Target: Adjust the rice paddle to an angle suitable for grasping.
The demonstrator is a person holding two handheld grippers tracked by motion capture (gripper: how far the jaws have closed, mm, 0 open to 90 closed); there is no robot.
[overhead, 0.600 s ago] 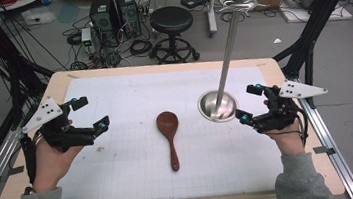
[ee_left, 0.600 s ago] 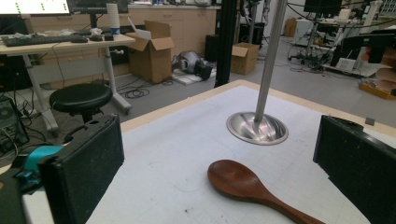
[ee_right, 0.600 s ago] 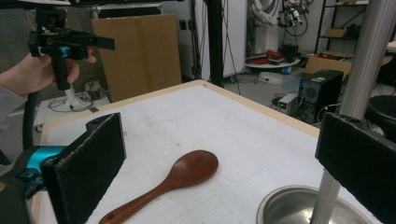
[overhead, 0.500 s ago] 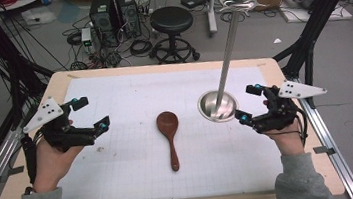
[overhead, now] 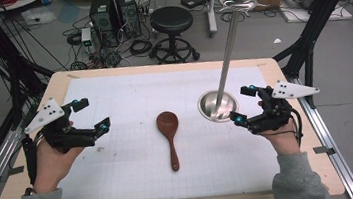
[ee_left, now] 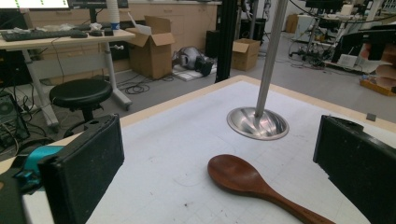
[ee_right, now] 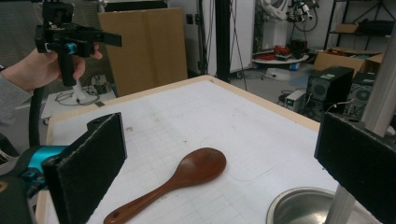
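A brown wooden spoon [overhead: 169,133] lies flat in the middle of the white gridded mat, bowl end away from the person; it also appears as the spoon [ee_left: 252,183] and the spoon [ee_right: 182,179] in the gripper views. A steel stand with a round base [overhead: 218,106] and a tall pole [overhead: 229,48] rises right of the spoon. My left gripper [overhead: 91,117] hovers at the left of the mat, open and holding nothing. My right gripper [overhead: 243,105] is beside the stand's base, open and holding nothing.
The wooden table edge [overhead: 160,65] frames the mat. Beyond it stand a black stool [overhead: 171,20], computer towers [overhead: 113,11] and floor cables. Black frame legs [overhead: 316,18] rise at both sides. The stand's pole [ee_right: 378,107] is close behind my right gripper's far jaw.
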